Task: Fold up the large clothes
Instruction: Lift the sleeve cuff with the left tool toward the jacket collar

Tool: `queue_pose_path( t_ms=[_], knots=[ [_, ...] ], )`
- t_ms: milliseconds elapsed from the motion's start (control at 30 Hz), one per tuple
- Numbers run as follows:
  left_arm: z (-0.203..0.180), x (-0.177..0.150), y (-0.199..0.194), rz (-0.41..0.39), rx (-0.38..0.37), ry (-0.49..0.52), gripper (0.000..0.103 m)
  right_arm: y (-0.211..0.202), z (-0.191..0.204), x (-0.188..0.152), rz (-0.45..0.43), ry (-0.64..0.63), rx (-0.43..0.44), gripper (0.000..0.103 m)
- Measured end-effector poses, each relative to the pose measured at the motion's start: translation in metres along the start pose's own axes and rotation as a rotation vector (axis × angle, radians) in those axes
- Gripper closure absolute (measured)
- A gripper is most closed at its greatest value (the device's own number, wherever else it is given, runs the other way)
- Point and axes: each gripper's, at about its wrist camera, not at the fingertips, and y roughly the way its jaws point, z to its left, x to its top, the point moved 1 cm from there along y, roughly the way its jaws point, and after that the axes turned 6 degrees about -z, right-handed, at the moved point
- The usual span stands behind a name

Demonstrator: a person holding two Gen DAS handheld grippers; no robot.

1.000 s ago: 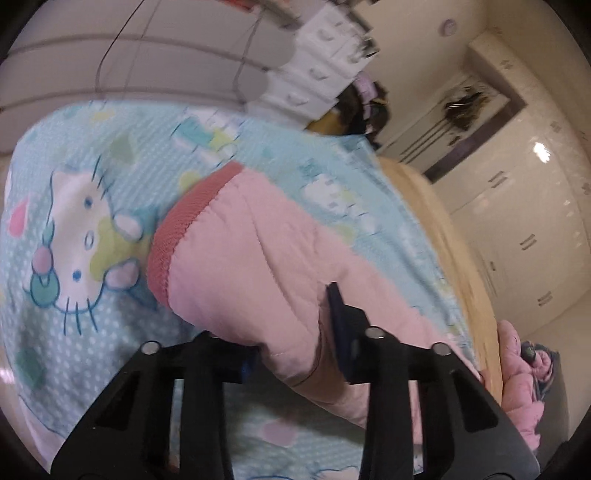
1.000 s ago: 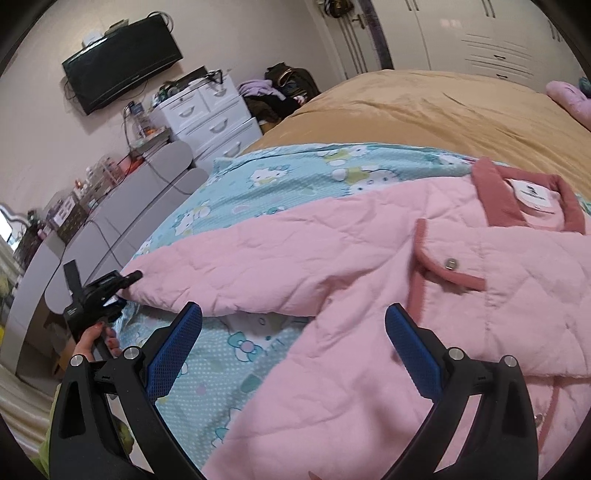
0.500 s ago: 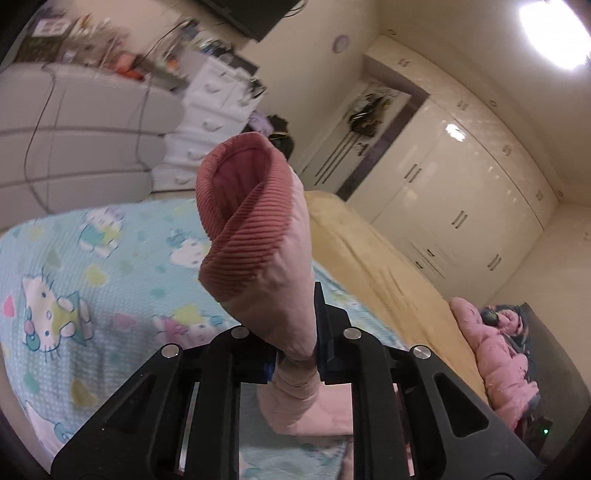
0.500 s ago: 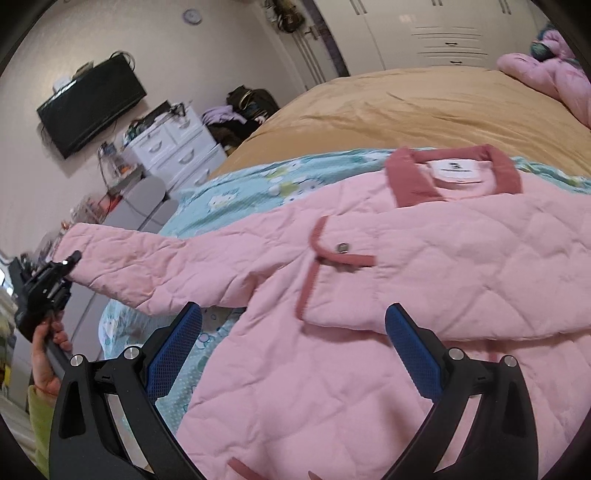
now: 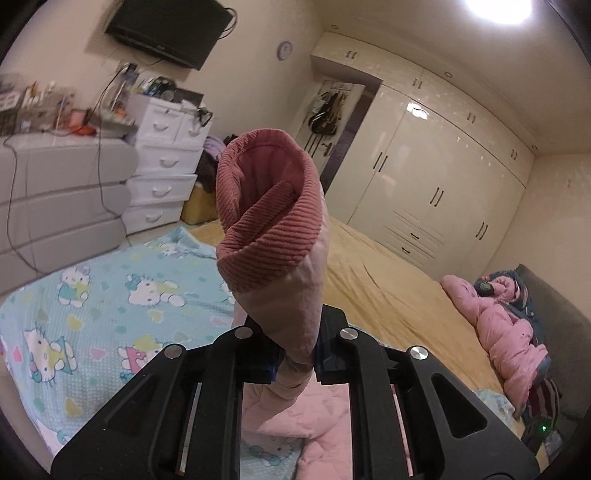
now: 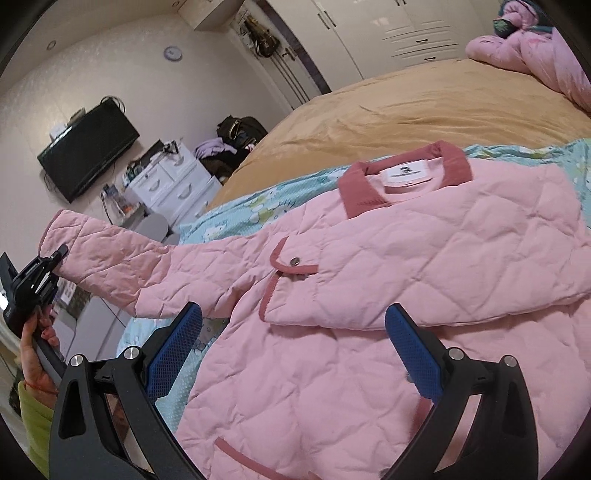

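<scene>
A pink quilted jacket (image 6: 406,258) with a dark pink ribbed collar (image 6: 402,173) lies front up on the bed. My left gripper (image 5: 295,354) is shut on its sleeve, just below the ribbed cuff (image 5: 266,206), which stands up in front of the camera. In the right wrist view the sleeve (image 6: 122,258) stretches out to the left, raised off the bed, with the left gripper (image 6: 55,258) and a hand at its end. My right gripper (image 6: 295,343) is open above the jacket's body, with nothing between its blue pads (image 6: 413,347).
A light blue cartoon-cat sheet (image 5: 92,295) lies under the jacket on a tan bedspread (image 6: 406,110). Bundled pink clothes (image 5: 506,325) sit at the far side of the bed. White drawers (image 5: 162,177), a wall TV (image 5: 166,29) and wardrobes (image 5: 443,177) line the room.
The left gripper closed on the sleeve and lifted it off the bed, with the cuff now upright. The right gripper travelled across the jacket, so the collar sits nearer the middle of its view.
</scene>
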Motion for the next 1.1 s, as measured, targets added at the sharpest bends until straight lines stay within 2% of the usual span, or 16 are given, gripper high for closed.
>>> queue_pose_path(
  t_ms=[300, 667, 1100],
  knots=[
    [-0.057, 0.003, -0.005, -0.011, -0.039, 0.072, 0.097, -0.032, -0.036, 0.01, -0.053, 0.058, 0.0, 0.004],
    [-0.127, -0.001, -0.005, -0.016, -0.121, 0.131, 0.097, -0.063, -0.076, 0.012, -0.101, 0.127, -0.005, 0.004],
    [-0.196, -0.028, 0.006, 0.021, -0.209, 0.2, 0.097, -0.088, -0.117, 0.011, -0.133, 0.194, -0.014, 0.004]
  ],
)
